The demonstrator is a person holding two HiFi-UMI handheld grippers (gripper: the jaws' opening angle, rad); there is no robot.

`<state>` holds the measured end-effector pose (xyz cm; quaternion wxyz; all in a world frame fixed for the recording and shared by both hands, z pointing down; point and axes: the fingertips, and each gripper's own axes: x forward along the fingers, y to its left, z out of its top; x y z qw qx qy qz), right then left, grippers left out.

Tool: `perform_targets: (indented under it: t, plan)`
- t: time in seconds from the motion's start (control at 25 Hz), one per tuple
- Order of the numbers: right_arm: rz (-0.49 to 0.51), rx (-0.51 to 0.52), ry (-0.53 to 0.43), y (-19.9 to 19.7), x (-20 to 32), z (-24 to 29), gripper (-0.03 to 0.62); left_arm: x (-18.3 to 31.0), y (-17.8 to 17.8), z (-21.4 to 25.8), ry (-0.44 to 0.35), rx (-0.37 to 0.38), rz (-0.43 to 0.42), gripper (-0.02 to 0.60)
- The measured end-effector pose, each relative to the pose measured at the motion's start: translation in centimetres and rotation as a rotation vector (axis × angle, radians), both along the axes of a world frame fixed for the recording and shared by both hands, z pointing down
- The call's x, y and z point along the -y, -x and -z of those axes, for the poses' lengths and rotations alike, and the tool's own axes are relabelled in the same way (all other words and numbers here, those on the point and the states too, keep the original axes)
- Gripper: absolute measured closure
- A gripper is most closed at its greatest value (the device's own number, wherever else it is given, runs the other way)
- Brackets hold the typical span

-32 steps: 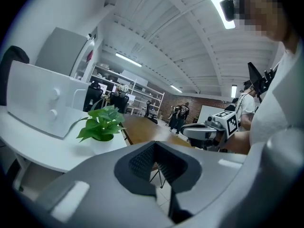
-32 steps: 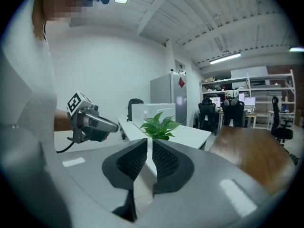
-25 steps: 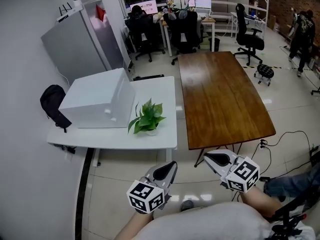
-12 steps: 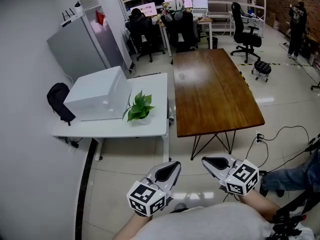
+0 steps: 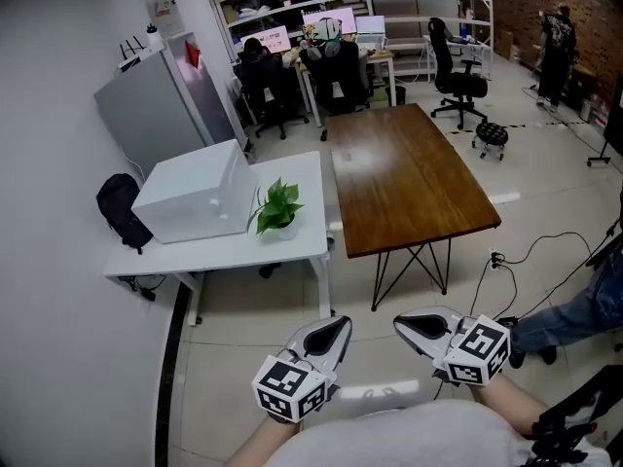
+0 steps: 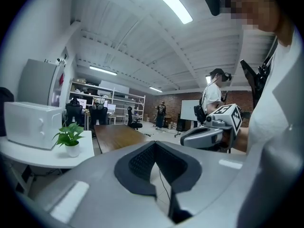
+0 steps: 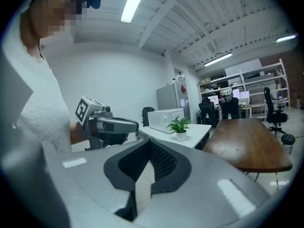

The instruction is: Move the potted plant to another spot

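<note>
Shift: potted plant (image 5: 277,207) and white tabletop (image 5: 234,253) lie farther off than a second ago.
Plant's place: on the tabletop, at 3 o'clock of the white box (image 5: 193,202).
Left claw (image 5: 336,325): together, empty.
Right claw (image 5: 403,325): together, empty.

green plant (image 5: 279,205), white desk (image 5: 243,248), brown table (image 5: 409,183)

1 white desk (image 5: 224,249) beside 1 brown wooden table (image 5: 409,178), pale tiled floor (image 5: 550,217)
</note>
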<state>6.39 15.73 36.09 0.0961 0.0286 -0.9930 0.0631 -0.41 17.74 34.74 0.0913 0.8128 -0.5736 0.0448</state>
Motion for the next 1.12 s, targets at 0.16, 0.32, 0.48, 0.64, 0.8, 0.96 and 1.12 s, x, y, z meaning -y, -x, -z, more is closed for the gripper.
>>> perform_targets:
  t: [0.16,0.32,0.48,0.64,0.8,0.96,1.12]
  plan:
    - [-0.027,0.008,0.001,0.4,-5.0,0.5,0.589,-4.6,-0.2,-1.1,0.023,-0.001,-0.022,0.584]
    - [-0.024,0.014,0.006,0.8,-9.9,0.9,0.589,-8.9,-0.5,-0.5,0.013,-0.009,-0.04,0.584]
    - [-0.035,0.001,-0.004,0.7,-13.6,1.0,0.589,-12.6,-1.4,-0.1,0.012,0.009,-0.077,0.584]
    - [-0.037,-0.001,-0.01,0.6,-16.0,1.0,0.589,-15.1,-1.6,-0.1,0.01,0.018,-0.083,0.584]
    - [-0.038,-0.002,-0.009,0.8,-17.3,1.1,0.589,-16.5,-1.6,0.1,0.007,0.019,-0.085,0.584]
    - [-0.036,-0.005,-0.014,1.2,-17.9,1.5,0.589,-17.3,-1.4,0.4,0.003,0.017,-0.085,0.584]
    - [-0.034,-0.004,-0.009,1.3,-18.1,1.6,0.589,-17.5,-1.4,0.7,-0.002,0.014,-0.082,0.584]
